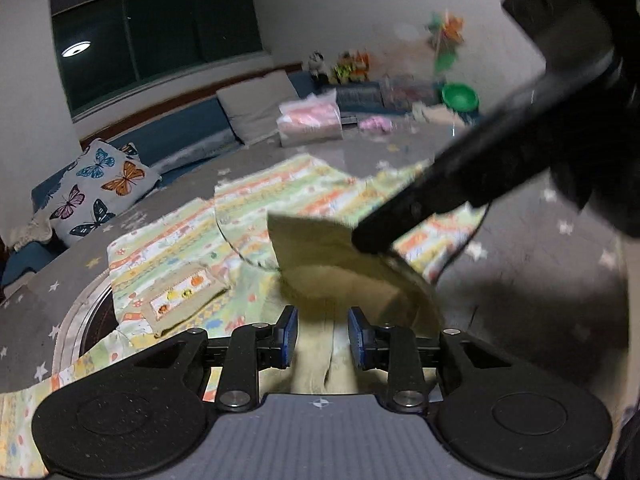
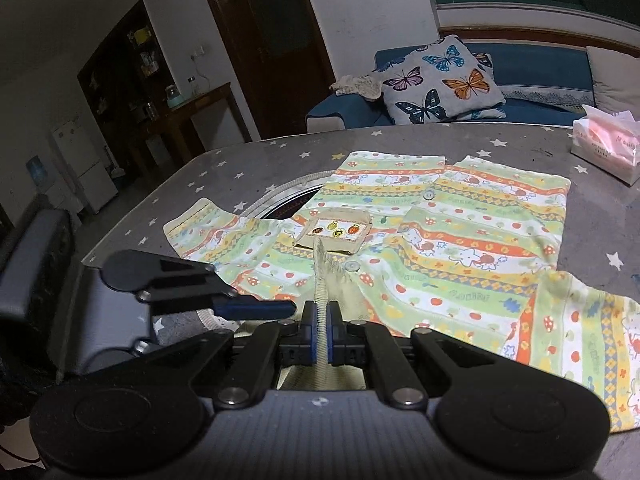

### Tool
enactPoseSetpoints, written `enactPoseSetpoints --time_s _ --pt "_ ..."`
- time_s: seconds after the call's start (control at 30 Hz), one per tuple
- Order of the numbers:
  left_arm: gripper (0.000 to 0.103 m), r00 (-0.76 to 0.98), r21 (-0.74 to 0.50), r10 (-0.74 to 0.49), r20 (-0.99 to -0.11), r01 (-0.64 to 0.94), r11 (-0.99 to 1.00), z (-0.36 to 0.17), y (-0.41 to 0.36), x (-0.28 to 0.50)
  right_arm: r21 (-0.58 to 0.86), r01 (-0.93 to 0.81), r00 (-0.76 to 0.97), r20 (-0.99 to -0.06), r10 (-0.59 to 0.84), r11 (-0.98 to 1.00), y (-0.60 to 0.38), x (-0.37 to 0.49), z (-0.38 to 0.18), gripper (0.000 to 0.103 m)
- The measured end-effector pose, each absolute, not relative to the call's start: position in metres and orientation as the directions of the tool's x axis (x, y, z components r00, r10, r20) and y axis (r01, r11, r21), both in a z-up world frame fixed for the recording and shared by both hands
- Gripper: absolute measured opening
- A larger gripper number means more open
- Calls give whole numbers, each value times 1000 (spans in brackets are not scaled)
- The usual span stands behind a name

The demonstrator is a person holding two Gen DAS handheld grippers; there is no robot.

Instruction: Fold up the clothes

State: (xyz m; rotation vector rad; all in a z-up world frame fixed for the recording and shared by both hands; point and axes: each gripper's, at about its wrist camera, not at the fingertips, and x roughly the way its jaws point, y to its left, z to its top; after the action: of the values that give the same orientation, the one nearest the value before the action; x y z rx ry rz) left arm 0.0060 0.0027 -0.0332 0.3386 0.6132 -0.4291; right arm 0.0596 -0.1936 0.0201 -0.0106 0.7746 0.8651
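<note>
A child's shirt with pastel stripes and a beige chest pocket lies spread on the grey star-print table. My right gripper is shut on the shirt's beige ribbed collar, which is lifted off the table. In the left wrist view the right gripper reaches in from the upper right, holding up that beige flap over the shirt. My left gripper has its blue pads apart, with beige collar fabric between them and no visible pinch. From the right wrist view the left gripper sits just left of my right fingers.
A pink tissue pack stands on the table's far right. A butterfly cushion rests on the blue sofa behind. A round metal-rimmed inset shows under the shirt. Toys and a green bowl lie at the far side.
</note>
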Motion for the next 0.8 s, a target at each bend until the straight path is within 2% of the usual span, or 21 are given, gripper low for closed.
enactPoseSetpoints --time_s 0.13,0.2,0.23,0.37,0.47,0.7,0.8 --pt "31 719 188 -255 -647 474 860 -43 8 12 290 -686 398 -619 678 667 -194 59 18 4" --pt "15 708 156 -267 -654 472 868 -45 13 15 291 -685 397 -620 677 668 -194 59 18 4" --pt "11 706 136 -273 -654 464 875 -44 16 16 290 -686 397 -620 677 667 -193 59 17 4" --pt "9 706 -65 -382 -597 432 900 -29 38 16 286 -685 408 -612 678 671 -196 58 21 4" --pt "8 693 -173 -450 -563 434 884 -25 46 15 282 -684 417 -606 677 673 -198 58 25 4" --pt "9 636 -123 -441 -633 479 869 -44 29 14 274 -717 369 -631 683 641 -182 54 17 4" --pt "12 634 -95 -433 -640 495 864 -41 28 11 277 -746 318 -652 688 606 -172 52 11 9"
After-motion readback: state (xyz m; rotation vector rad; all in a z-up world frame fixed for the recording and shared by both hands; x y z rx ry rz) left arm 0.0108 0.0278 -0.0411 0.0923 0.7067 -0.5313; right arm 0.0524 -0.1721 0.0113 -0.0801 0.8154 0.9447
